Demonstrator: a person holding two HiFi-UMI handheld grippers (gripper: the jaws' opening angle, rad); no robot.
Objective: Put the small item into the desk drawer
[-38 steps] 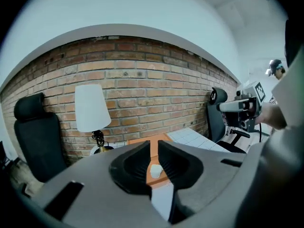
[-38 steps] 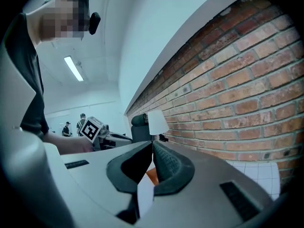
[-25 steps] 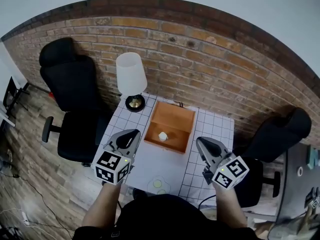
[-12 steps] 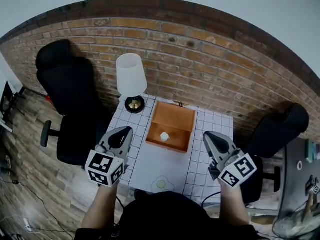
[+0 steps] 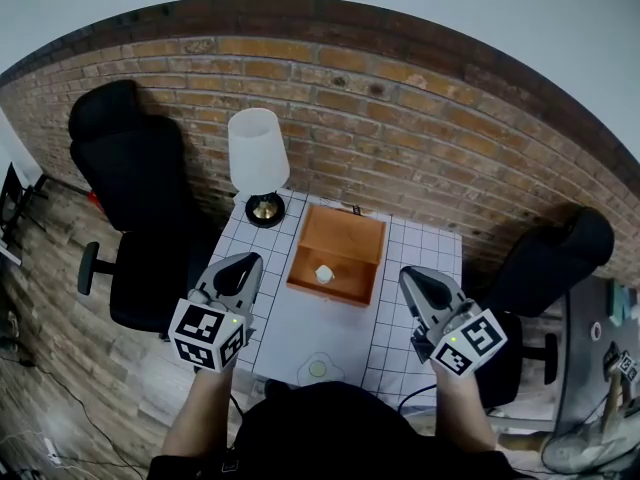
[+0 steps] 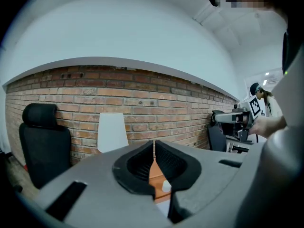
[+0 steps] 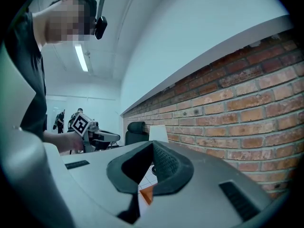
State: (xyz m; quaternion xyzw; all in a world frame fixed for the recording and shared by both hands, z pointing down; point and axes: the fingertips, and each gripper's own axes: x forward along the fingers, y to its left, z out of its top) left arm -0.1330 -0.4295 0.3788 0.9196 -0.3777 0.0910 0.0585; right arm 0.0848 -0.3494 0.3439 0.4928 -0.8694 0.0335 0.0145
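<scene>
The left gripper is clenched: in the left gripper view its two dark jaws meet at the tips with nothing between them. It grasps nothing and touches nothing, held in the air over the near left part of the surface. The right gripper is likewise closed, its jaws pressed together in the right gripper view and empty, held above the near right part of the surface. Both point away from the person towards the brick wall, well apart from each other, with the drawer lying ahead of the gap between them.

The drawer is an open wooden box resting on the white gridded surface, its far end close to the wall. The small item, a white lump, lies inside it near the front wall, a little left of centre. It is the only thing visible in the drawer, and neither gripper touches it.

A lamp with a white shade stands on the far left corner of the surface, just beside the drawer. At the near edge sits a small round yellow-green thing that I cannot identify. A black office chair stands to the left of the surface, another chair to the right.
</scene>
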